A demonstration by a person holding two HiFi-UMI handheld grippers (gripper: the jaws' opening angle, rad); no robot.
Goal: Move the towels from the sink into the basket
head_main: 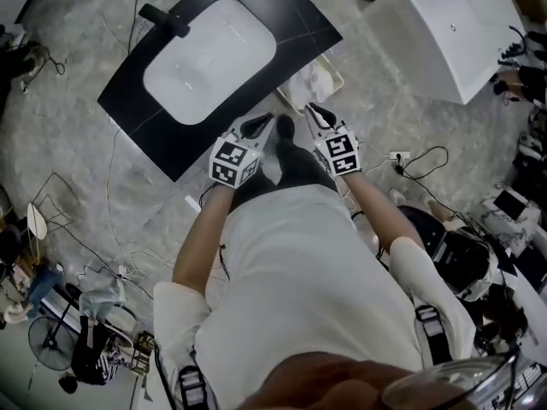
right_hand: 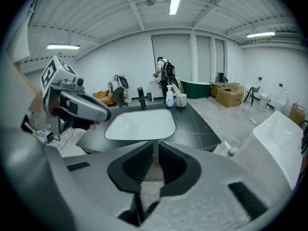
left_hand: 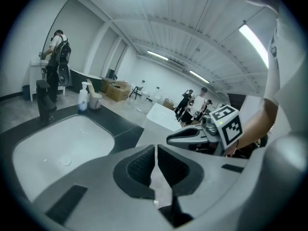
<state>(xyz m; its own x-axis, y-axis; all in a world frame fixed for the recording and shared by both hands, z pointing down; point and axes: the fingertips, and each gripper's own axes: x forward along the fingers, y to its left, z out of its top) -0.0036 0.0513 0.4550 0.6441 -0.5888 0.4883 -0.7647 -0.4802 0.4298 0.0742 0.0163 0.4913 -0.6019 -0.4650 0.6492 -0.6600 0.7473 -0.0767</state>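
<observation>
The white sink (head_main: 209, 62) is set in a black counter (head_main: 145, 109), and no towel shows in its bowl (left_hand: 62, 148). A cream basket (head_main: 332, 77) stands on the floor at the counter's right corner, with white towels (head_main: 306, 90) in it. Both grippers hang over the floor just in front of the counter and basket. My left gripper (head_main: 261, 125) is shut with nothing between its pads (left_hand: 156, 150). My right gripper (head_main: 318, 112) is beside the basket, also shut and empty (right_hand: 156, 148). Each gripper view shows the other gripper, the right one (left_hand: 192, 136) and the left one (right_hand: 82, 107).
A black faucet (head_main: 162, 20) and bottles (right_hand: 172, 97) stand at the counter's far side. A large white bathtub (head_main: 461, 32) stands to the right. Cables (head_main: 419, 156) and gear litter the floor around me. A person (left_hand: 55, 57) stands far off at another counter.
</observation>
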